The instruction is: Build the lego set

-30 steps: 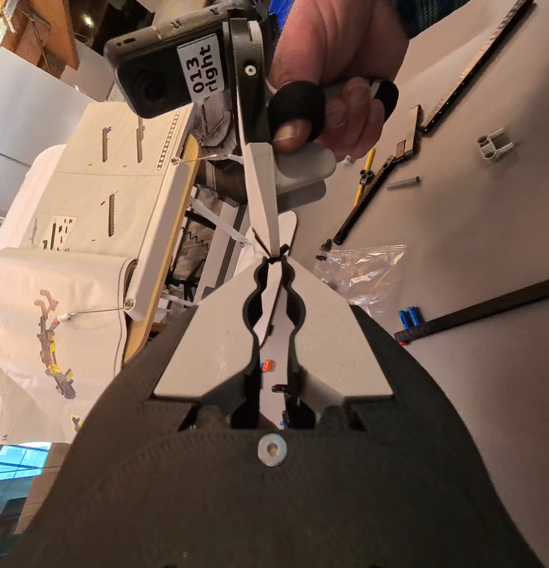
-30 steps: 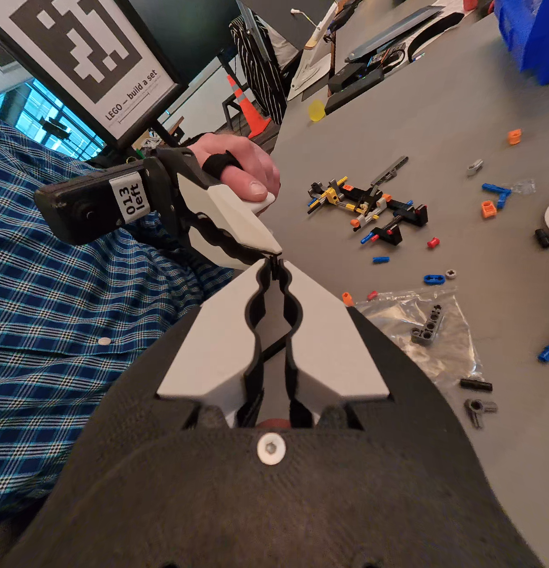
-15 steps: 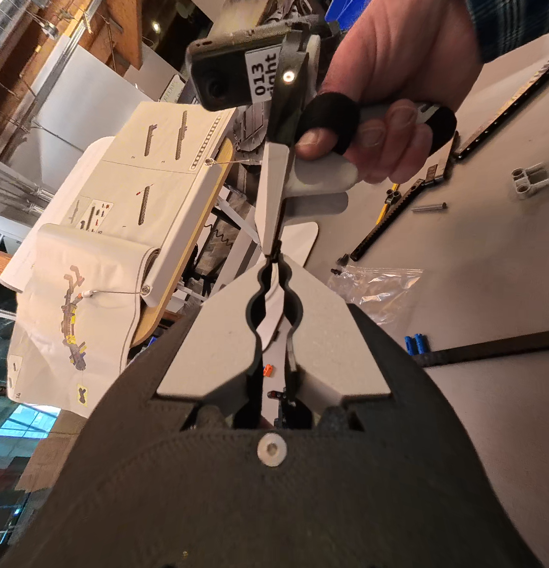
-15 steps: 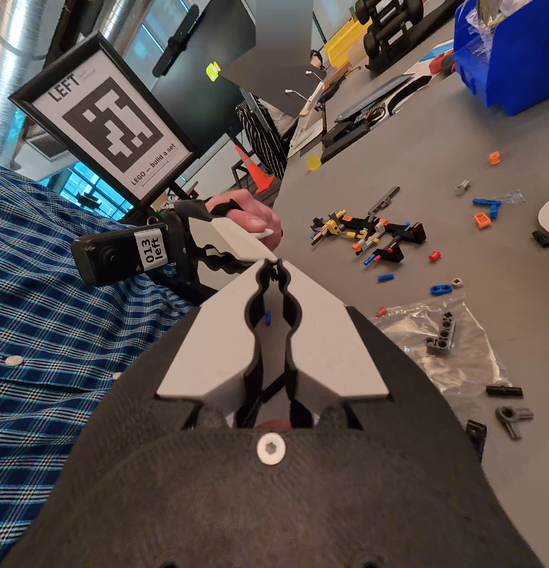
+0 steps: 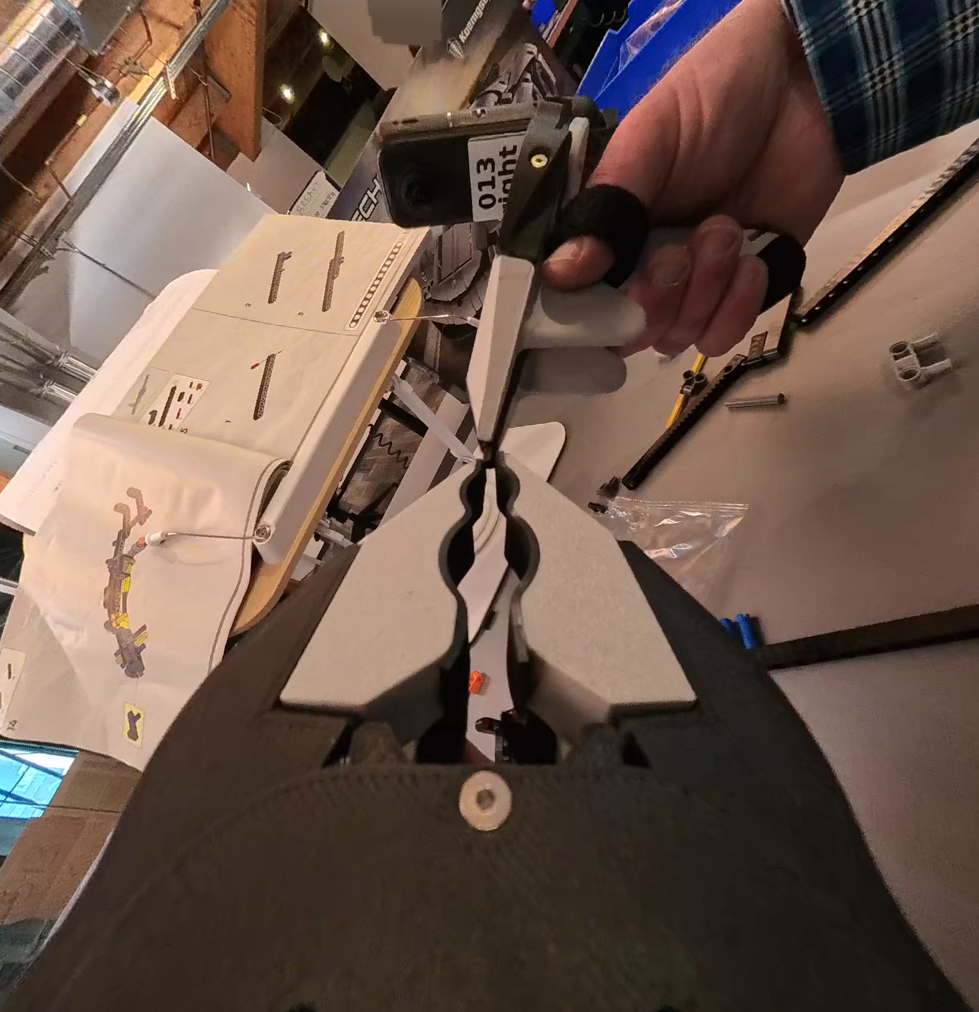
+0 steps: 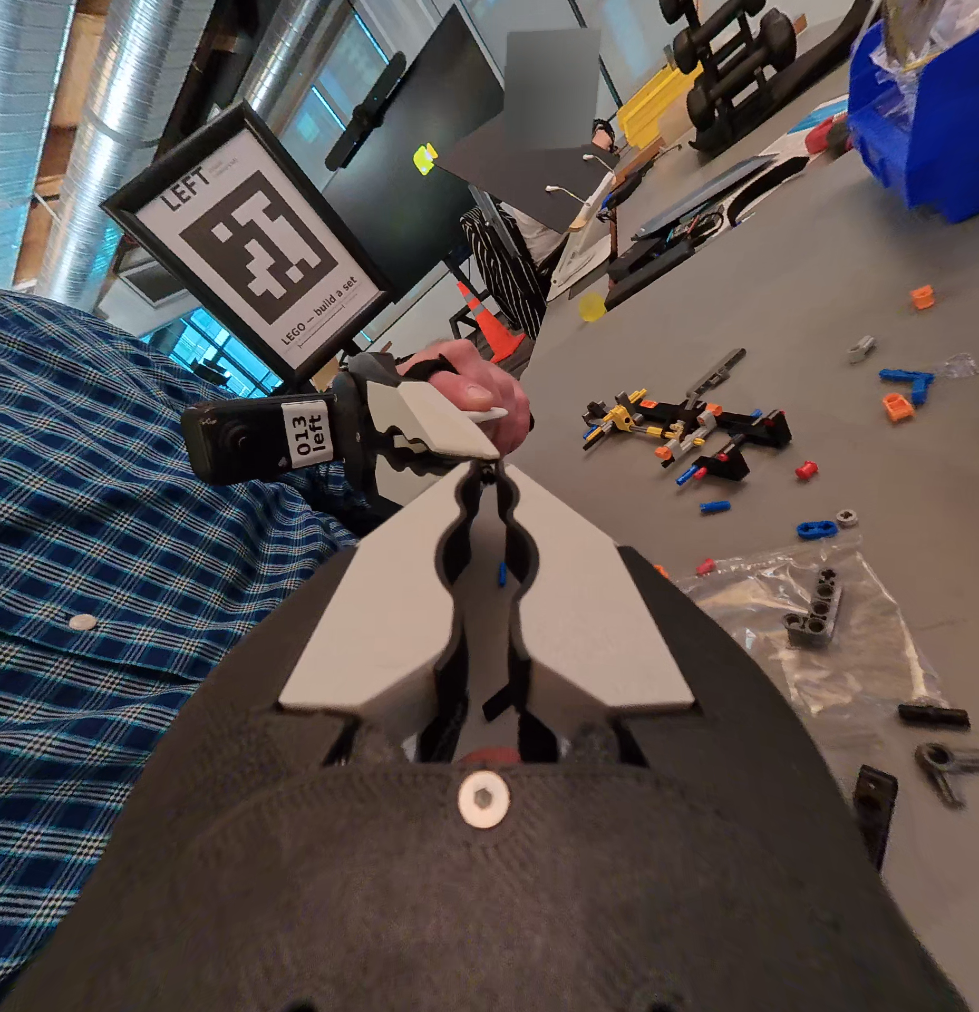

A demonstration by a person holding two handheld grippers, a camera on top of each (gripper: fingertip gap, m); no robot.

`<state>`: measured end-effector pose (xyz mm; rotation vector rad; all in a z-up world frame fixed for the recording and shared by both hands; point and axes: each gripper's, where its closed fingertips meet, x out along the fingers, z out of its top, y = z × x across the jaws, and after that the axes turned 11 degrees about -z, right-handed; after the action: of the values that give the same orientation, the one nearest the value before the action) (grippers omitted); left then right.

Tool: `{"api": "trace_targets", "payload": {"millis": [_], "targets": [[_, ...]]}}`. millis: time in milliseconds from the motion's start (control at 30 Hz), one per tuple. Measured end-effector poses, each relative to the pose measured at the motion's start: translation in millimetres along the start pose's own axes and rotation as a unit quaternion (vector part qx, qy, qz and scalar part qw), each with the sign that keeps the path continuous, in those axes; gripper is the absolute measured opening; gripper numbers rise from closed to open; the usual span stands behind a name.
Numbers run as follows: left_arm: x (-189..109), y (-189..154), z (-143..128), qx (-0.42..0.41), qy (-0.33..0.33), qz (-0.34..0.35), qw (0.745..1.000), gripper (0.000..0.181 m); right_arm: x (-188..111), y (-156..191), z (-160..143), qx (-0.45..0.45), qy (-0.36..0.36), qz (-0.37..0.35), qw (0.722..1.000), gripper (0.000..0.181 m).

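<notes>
Both grippers, left (image 5: 484, 465) and right (image 6: 490, 471), are meeting tip to tip, jaws pinching a small dark part (image 6: 486, 475) for mating above the counter (image 6: 750, 306).

Landmark: plastic bag (image 6: 821, 619) on the table (image 6: 750, 306).
- Partly built model (image 6: 689, 427) lies beyond the bag, farther up the table.
- Angled beam (image 6: 813, 608) inside the bag.
- Loose pin (image 6: 933, 714) and connector (image 6: 950, 764) just nearer than the bag.
- Bin (image 6: 936, 115) well beyond the bag, at the table's far end.
- Framed sign (image 6: 251, 246) stands far left of the bag.
- Left tongs (image 6: 490, 457) and right tongs (image 6: 487, 473) meet tip to tip, left of the bag, above the table.
- Left wrist view: instruction book (image 5: 213, 416) on a stand, left of the bag.
</notes>
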<state>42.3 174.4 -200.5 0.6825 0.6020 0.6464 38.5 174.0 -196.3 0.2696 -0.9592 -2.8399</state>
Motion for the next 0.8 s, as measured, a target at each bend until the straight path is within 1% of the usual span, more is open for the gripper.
{"api": "trace_targets", "payload": {"millis": [167,267,333,367,433,500,600,700,800], "targets": [[0,0,0,-0.007,-0.004,-0.002,1.000,0.001,0,1,0,-0.027,-0.001,-0.015,1.000,0.003],[1,1,-1,-0.016,-0.003,-0.003,1.000,0.002,-4,-1,4,-0.036,-0.014,-0.034,0.999,0.002],[-1,2,-4,-0.032,0.001,-0.005,0.999,0.017,-9,-4,4,-0.043,-0.019,-0.052,0.998,0.002],[-1,1,-7,-0.050,0.009,-0.018,0.999,0.025,-12,-4,2,-0.050,-0.020,-0.060,0.997,0.002],[-1,-9,-16,-0.102,0.031,-0.061,0.992,0.047,-15,-3,-3,-0.060,-0.021,-0.067,0.996,0.002],[-3,-20,-25,-0.145,0.057,-0.093,0.983,0.057,-18,-3,-9,-0.061,-0.021,-0.073,0.995,0.002],[-9,-40,-30,-0.164,0.080,-0.129,0.975,0.054,-20,-6,-20,-0.062,-0.018,-0.082,0.995,0.002],[-15,-59,-49,-0.165,0.131,-0.156,0.965,0.048,-22,-10,-29,-0.064,-0.018,-0.085,0.994,0.002],[-16,-68,-65,-0.192,0.157,-0.177,0.952,0.046,-23,-13,-34,-0.069,-0.021,-0.089,0.993,0.003]]}}
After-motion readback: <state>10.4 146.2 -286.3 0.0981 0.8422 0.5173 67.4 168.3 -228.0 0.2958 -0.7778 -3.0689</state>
